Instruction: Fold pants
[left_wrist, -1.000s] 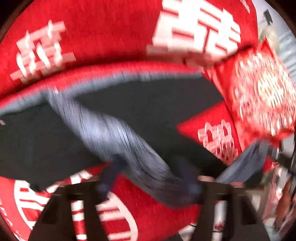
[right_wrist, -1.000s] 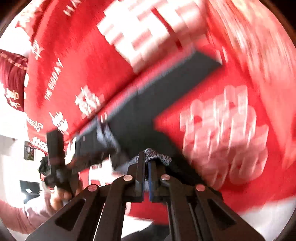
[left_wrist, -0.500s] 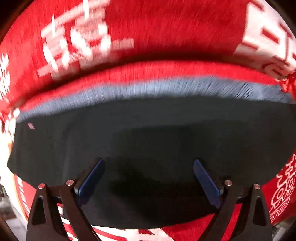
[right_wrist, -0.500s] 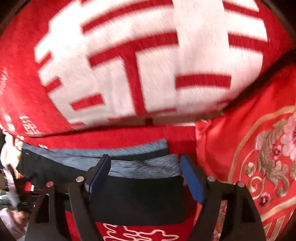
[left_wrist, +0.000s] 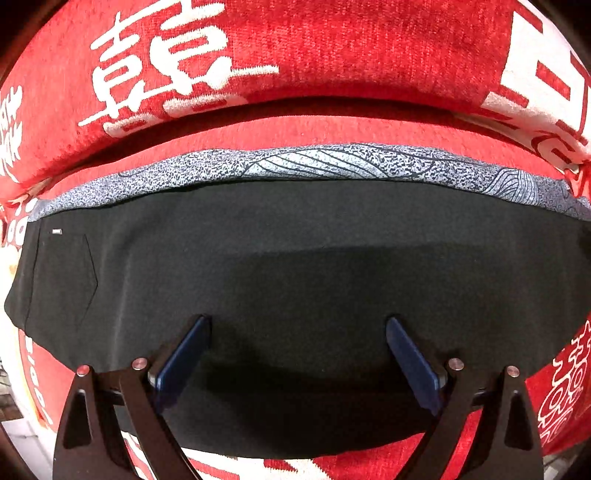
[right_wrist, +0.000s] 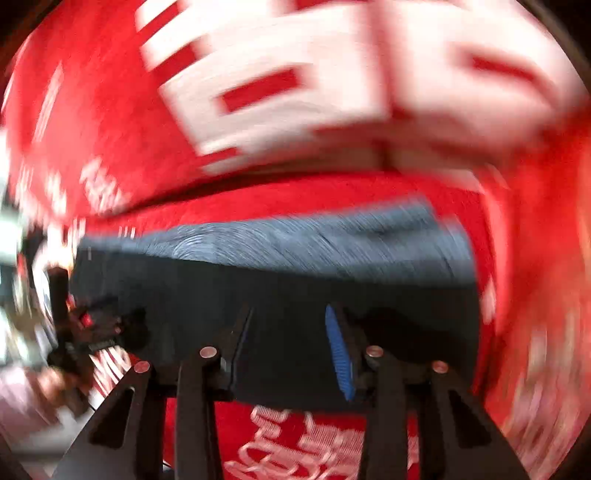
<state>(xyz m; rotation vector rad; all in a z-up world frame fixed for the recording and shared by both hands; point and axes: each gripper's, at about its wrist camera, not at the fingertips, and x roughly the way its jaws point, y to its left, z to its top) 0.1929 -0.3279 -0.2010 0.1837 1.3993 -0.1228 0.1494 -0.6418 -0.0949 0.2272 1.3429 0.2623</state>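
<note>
Black pants (left_wrist: 295, 280) lie folded flat on the red blanket with white characters (left_wrist: 332, 48), far long edge showing a grey patterned band (left_wrist: 332, 162) along the blanket's fold ridge. A pocket seam and a small white tag (left_wrist: 56, 231) sit at the pants' left end. In the right wrist view the same pants (right_wrist: 295, 280) run to a squared right end just short of bare red blanket; this view is motion-blurred.

My left gripper (left_wrist: 295, 354) hangs straight over the near half of the pants, jaws spread wide, nothing pinched, blue pads (left_wrist: 184, 354) clear of the cloth as far as I can tell. My right gripper (right_wrist: 288, 347) is over the right end, jaws part-way apart and just been closing, black fabric showing behind the gap but no pinch visible.

Judgement: one lengthwise fold looks done; next is a regrasp for the crosswise fold. To do it well I'd let the right hand settle first, grab both layers at the near edge, keep the two grips level so the grey band stays aligned, and lift without dragging the blanket.

A person's hand with the other rig (right_wrist: 70, 332) shows at the left edge.
</note>
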